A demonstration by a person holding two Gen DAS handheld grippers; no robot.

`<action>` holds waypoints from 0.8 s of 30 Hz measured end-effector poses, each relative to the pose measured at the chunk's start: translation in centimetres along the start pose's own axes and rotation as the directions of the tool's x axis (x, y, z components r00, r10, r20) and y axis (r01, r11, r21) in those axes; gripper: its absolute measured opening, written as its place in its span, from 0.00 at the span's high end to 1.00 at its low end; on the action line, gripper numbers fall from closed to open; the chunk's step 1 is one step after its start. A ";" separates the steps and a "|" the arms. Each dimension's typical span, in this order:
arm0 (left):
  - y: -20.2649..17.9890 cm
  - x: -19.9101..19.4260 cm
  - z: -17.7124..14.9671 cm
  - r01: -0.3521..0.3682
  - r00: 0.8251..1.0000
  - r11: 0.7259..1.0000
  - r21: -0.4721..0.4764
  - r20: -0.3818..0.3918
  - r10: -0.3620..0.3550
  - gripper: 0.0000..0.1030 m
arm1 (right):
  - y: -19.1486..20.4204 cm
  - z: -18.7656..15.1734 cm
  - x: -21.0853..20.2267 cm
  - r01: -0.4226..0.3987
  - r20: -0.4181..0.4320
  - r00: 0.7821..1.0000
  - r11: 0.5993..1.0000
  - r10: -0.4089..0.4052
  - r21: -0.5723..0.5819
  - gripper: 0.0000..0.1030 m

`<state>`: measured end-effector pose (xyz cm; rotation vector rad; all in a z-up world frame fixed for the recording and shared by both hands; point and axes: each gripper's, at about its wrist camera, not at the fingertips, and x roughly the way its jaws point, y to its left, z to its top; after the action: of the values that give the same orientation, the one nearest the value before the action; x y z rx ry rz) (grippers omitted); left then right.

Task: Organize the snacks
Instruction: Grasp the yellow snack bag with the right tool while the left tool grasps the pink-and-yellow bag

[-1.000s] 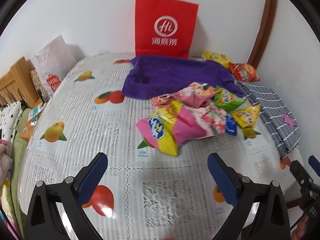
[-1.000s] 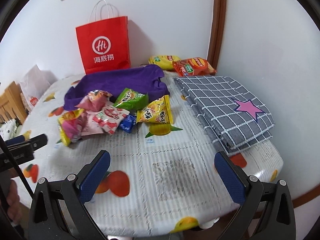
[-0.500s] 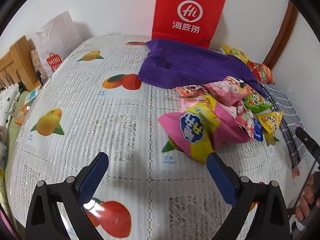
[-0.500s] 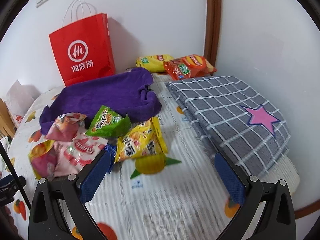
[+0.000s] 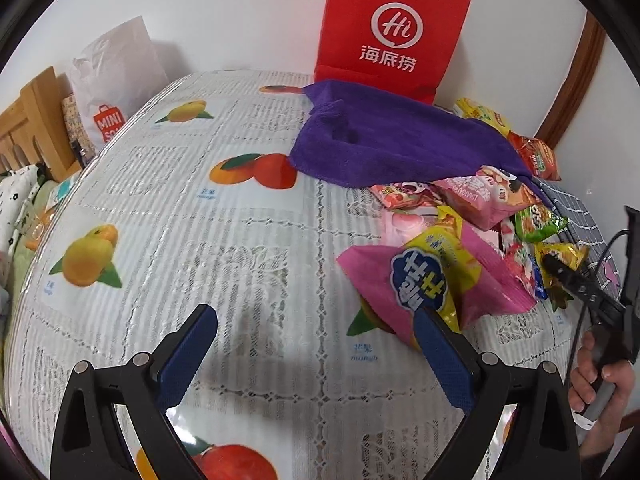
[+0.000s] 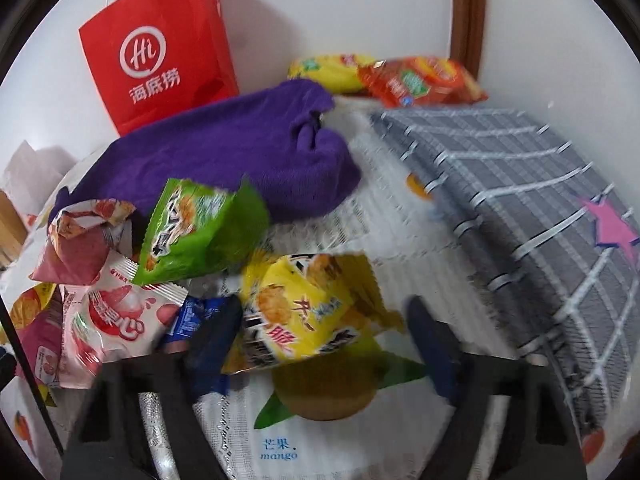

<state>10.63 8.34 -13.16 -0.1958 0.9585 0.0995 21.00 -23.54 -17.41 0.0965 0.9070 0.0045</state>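
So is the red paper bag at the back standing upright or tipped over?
Upright: the red paper bag stands against the wall behind the purple towel, logo facing forward, handles up.

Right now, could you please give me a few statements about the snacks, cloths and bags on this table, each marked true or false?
1. The red paper bag stands upright by the wall. True.
2. The purple towel lies inside it. False: it lies on the table in front.
3. The yellow snack packet sits between the closing right gripper fingers. True.
4. The left gripper grips a packet. False: it is open and empty.
5. The grey checked cloth covers the snack pile. False: it lies beside it.
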 end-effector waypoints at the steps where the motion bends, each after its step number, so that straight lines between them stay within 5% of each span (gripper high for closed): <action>1: -0.1 0.0 0.1 0.003 1.000 1.000 0.004 0.005 -0.003 0.04 | -0.2 0.0 -0.1 -0.017 0.004 1.000 1.000 0.017 0.012 0.31; 24: -4.6 3.5 1.7 0.198 0.980 0.977 0.076 -0.041 -0.195 0.04 | -0.9 -1.2 -0.8 0.007 -0.013 1.000 1.000 -0.007 -0.009 0.31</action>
<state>14.74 4.24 -14.49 -0.2184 0.9692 -0.1243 19.54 -24.37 -17.64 0.0854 0.9204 0.0026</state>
